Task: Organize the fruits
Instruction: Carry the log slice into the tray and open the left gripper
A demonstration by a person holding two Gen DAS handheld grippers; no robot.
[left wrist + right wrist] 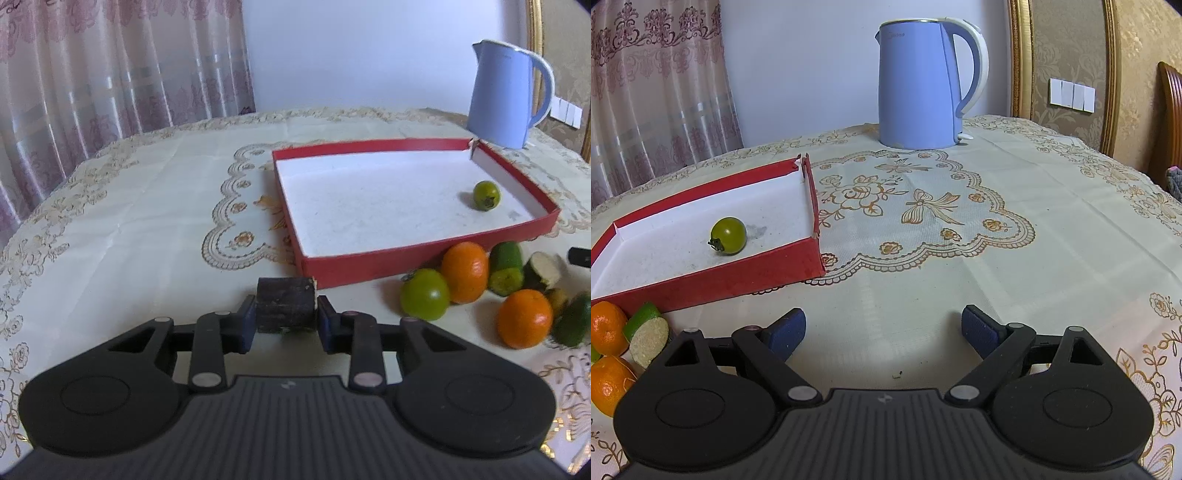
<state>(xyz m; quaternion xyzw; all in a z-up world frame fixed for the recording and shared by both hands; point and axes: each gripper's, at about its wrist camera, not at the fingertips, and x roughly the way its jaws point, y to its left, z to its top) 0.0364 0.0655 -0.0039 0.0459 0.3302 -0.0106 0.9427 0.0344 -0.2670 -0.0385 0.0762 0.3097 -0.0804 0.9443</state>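
My left gripper point(285, 320) is shut on a dark brown cylindrical piece point(285, 308), just in front of the near left corner of the red tray point(369, 267). The tray has a white floor and holds one small green tomato point(486, 195), also in the right wrist view point(728, 235). In front of the tray lie a green tomato point(424, 294), two oranges point(464, 272) point(524, 318) and several cut cucumber pieces point(505, 268). My right gripper point(882, 332) is open and empty above the cloth, right of the tray point(738, 275) and the fruit pile point(607, 326).
A blue electric kettle point(916, 85) stands at the back of the table, behind the tray's far right corner point(502, 96). A patterned cream tablecloth point(960, 240) covers the round table. Curtains hang at the left, a wooden chair point(1167, 122) is at the right.
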